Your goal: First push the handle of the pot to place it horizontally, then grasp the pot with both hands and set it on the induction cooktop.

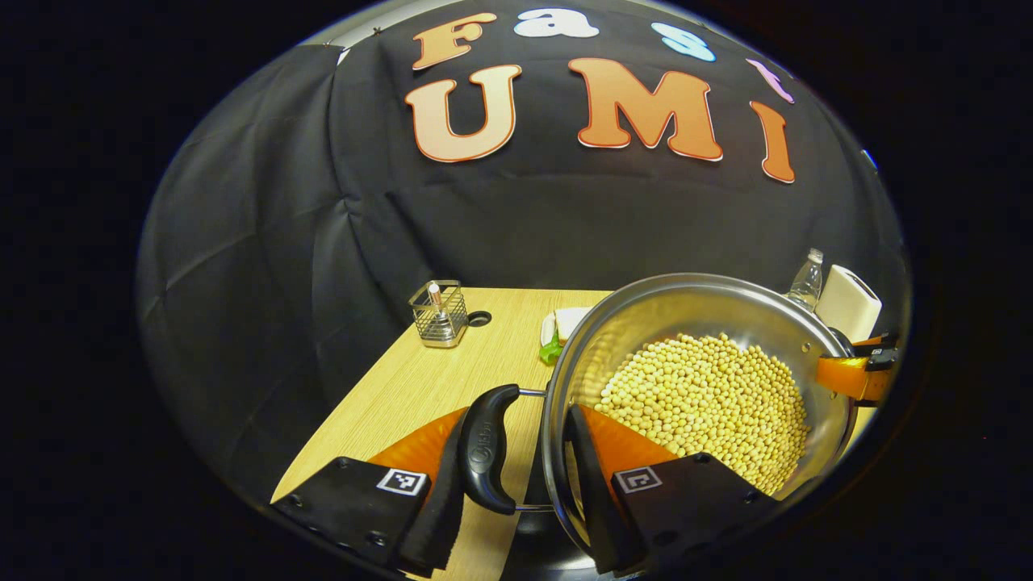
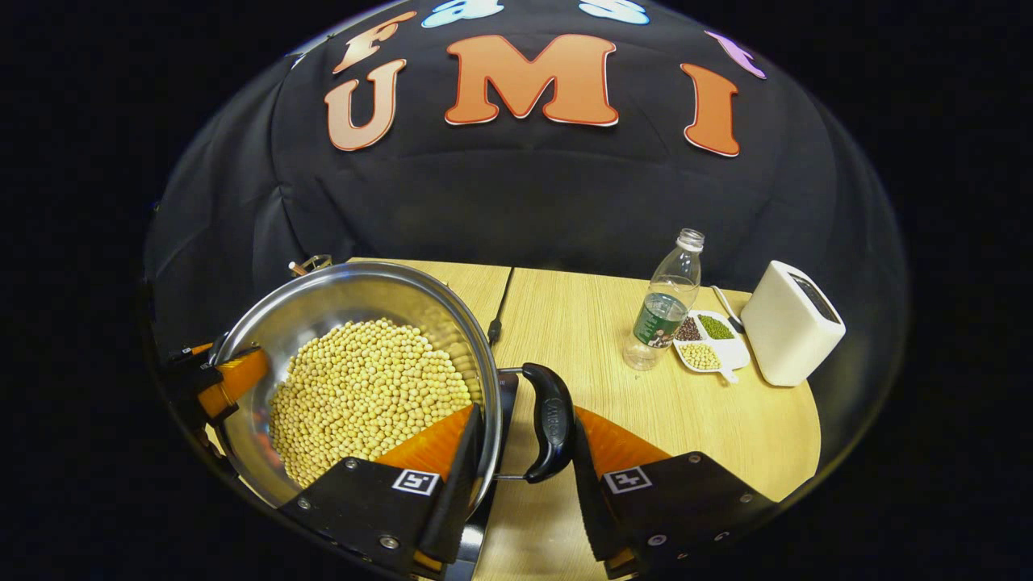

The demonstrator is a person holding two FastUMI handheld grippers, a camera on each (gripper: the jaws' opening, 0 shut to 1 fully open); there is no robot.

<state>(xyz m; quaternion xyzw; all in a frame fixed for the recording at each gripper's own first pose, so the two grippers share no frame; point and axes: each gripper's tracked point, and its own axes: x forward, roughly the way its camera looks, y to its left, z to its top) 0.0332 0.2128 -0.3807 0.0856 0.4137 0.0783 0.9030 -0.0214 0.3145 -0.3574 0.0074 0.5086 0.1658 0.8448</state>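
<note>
The round stainless steel pot (image 1: 694,387), full of pale yellow beans (image 1: 710,403), sits upright above the light wood worktop (image 1: 420,387), its two black loop handles (image 1: 488,452) sticking out level on opposite sides. The left tongs (image 1: 516,500) straddle one handle and the rim, one finger inside the pot. The right tongs (image 2: 520,492) clasp the opposite handle (image 2: 550,432) likewise. Both reach forward, slightly downward.

Left hand-held gripper (image 1: 516,484) straddles the bean-filled pot (image 1: 694,387) rim and black side handle (image 1: 487,456)
</note>
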